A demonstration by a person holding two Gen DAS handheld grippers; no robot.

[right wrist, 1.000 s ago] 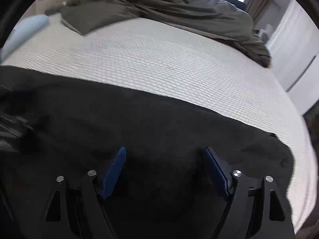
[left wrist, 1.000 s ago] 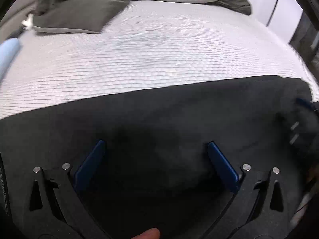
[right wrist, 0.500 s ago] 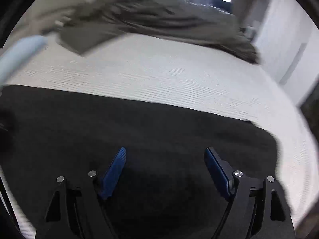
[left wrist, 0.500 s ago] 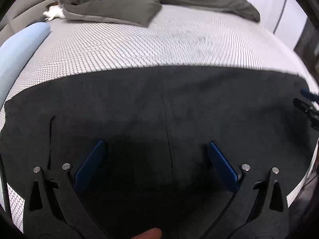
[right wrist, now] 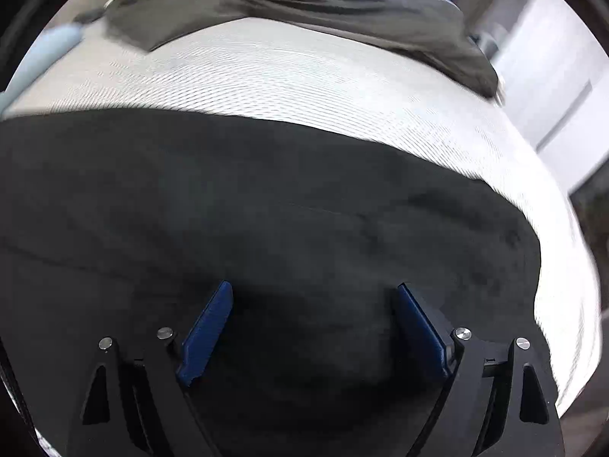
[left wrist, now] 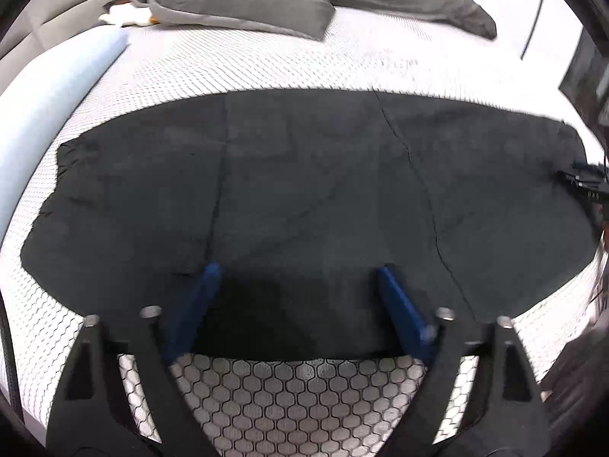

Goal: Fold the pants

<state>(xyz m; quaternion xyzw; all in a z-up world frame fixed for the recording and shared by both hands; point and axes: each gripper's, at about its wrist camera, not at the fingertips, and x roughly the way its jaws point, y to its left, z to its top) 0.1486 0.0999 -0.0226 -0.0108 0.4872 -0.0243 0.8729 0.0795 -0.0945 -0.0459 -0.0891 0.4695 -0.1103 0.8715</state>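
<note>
Over the black pants (left wrist: 323,190) on the bed (left wrist: 266,61), left claw (left wrist: 295,285) narrowing, right claw (right wrist: 314,304) widening, both released.

The right wrist view was motion-blurred, smearing the grey blanket (right wrist: 304,3) at the top, and the frame's left edge cut off the black pants (right wrist: 266,209). At the left wrist view's right edge, a small dark object (left wrist: 582,182) was too blurred to identify.

The pants (left wrist: 323,190) are black, of a soft matte cloth, and lie flat on the bed as one broad dark slab running side to side. Faint seam lines cross the cloth from far edge to near edge. The near edge is straight, the left end is slightly ragged, and the right end (right wrist: 495,236) is rounded.
</note>
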